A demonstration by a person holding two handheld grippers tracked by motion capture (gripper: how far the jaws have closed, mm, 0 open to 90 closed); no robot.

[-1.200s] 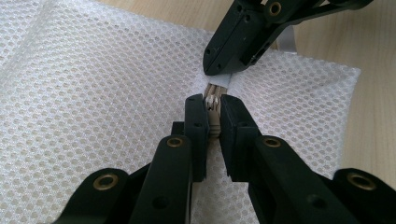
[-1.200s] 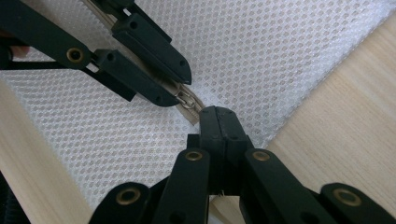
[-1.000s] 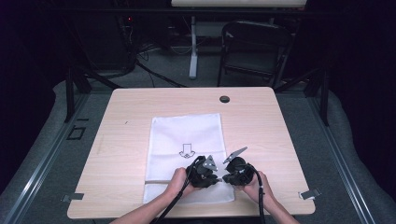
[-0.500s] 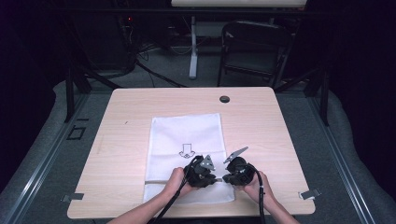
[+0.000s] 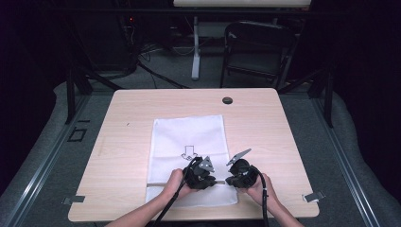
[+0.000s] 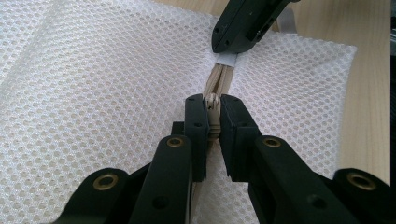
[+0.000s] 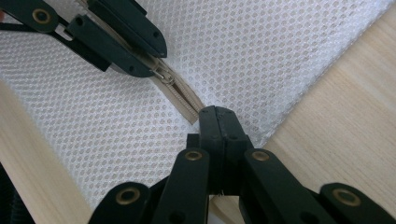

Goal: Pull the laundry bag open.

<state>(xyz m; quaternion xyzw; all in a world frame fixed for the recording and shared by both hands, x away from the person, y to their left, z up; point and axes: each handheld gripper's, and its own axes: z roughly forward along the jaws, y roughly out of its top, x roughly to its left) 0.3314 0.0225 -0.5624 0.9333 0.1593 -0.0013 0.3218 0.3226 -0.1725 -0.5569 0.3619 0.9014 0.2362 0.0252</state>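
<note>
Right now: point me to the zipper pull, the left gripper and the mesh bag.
zipper pull (image 6: 213, 103), left gripper view, its rounded top between the jaws.
left gripper (image 6: 212, 109), left gripper view, midway between its fingertips.
mesh bag (image 5: 189, 135), high view, bare white mesh above the arrow.

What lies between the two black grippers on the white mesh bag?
A short stretch of beige zipper on the white mesh bag runs from the left gripper to the right gripper, seen in both gripper views.
</note>
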